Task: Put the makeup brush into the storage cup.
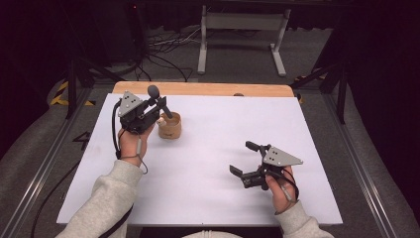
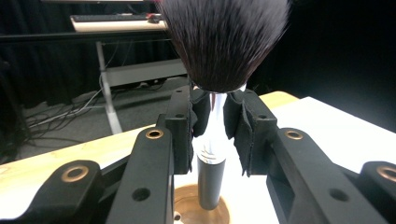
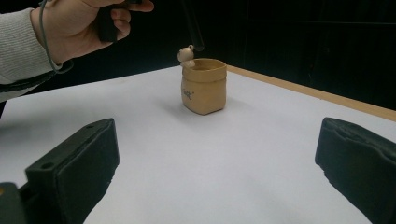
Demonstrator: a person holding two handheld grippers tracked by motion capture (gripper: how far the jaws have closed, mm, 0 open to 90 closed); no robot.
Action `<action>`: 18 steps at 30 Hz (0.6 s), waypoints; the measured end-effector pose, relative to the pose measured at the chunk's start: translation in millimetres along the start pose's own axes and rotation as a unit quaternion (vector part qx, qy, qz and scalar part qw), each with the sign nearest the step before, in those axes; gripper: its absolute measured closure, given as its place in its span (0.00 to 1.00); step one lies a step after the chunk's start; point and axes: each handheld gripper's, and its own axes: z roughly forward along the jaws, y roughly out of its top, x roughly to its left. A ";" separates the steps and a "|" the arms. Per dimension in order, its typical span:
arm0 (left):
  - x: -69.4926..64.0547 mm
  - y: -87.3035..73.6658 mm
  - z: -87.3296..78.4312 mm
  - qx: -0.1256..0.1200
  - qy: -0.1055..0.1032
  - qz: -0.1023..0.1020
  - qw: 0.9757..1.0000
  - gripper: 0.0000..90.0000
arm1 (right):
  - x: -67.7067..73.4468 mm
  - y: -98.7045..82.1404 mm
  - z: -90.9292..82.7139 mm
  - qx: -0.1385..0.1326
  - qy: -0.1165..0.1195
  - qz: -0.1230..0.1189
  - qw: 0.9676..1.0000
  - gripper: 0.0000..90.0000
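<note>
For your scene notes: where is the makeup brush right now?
High view, left side: the brush is clamped in the left gripper, its handle tip over the tan cup.

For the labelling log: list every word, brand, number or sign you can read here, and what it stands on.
Tan cup: a small dark print low on its front wall, too blurred to read.
Makeup brush, left gripper, right gripper and table: no lettering can be made out.
</note>
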 end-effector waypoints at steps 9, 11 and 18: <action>3.9 -4.7 7.3 -0.002 -0.009 0.006 1.000 0.78 | 0.6 0.4 0.2 0.001 0.004 -0.001 1.000 0.00; 5.5 -8.0 8.9 -0.005 -0.021 0.011 1.000 0.77 | 0.6 0.5 0.1 0.002 0.005 0.000 1.000 0.00; 12.3 -17.4 14.2 0.004 -0.024 -0.006 1.000 0.77 | 0.9 0.7 0.0 0.004 0.010 0.000 1.000 0.00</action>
